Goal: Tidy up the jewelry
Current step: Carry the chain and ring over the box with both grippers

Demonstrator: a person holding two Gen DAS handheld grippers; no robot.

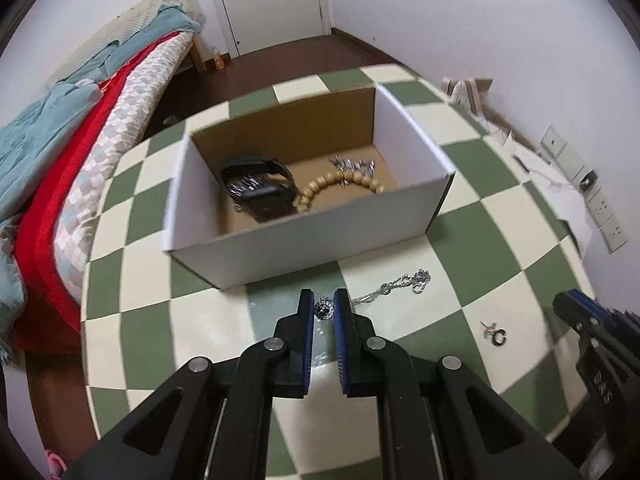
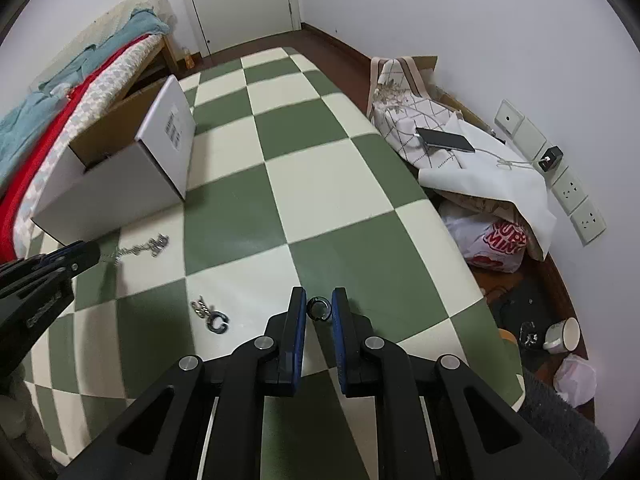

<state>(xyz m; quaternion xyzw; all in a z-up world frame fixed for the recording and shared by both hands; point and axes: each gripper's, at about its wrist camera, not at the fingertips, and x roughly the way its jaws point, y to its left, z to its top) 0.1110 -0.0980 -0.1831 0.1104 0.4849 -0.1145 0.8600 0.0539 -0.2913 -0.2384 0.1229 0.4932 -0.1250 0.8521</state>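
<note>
**Both claws clenched on jewelry over the checkered worktop**

Left wrist view: left claw gripping a small round pendant between the blue pads, its silver chain trailing to the right on the worktop. Just beyond, sitting open, a white box holding a black watch and a beaded bracelet. Lying further right, a small ring-shaped piece.

Right wrist view: right claw pinching a dark ring, above the near edge of the worktop.
</note>
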